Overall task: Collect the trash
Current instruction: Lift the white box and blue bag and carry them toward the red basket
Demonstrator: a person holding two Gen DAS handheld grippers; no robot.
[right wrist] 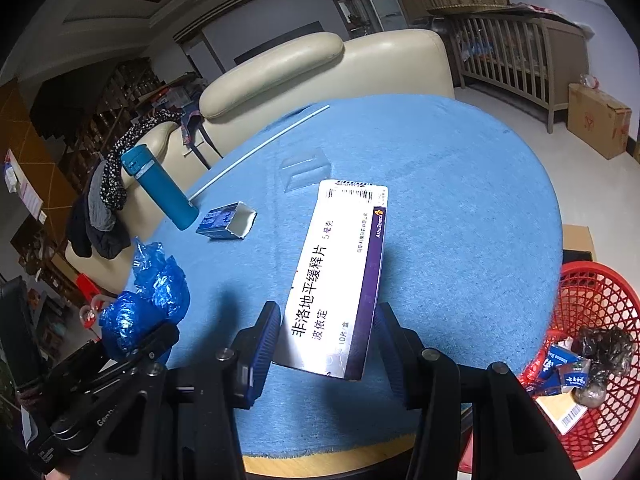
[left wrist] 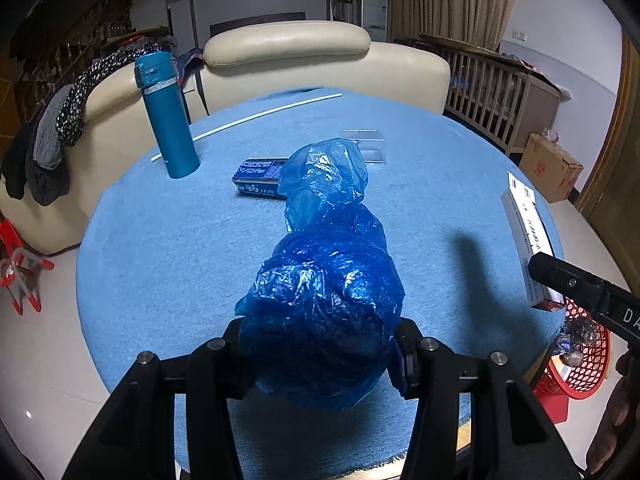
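The left gripper point(left wrist: 320, 344) is closed around the crumpled blue plastic bag point(left wrist: 324, 280), with a finger pressing on each side of the lower bundle. The bag is at the near part of the round blue table point(left wrist: 160, 240); whether it rests on the cloth or is lifted a little, I cannot tell.

The right gripper point(right wrist: 326, 344) has its jaws apart on both sides of the white and purple medicine box point(right wrist: 340, 272), which lies on the table near the right edge. The fingers seem not to press it yet.

The red basket point(right wrist: 600, 312) stands on the floor to the right, already holding some trash.

I think the thin, slippery bag could slide out or open during carrying. The box could be pushed off the edge if the fingers close unevenly.
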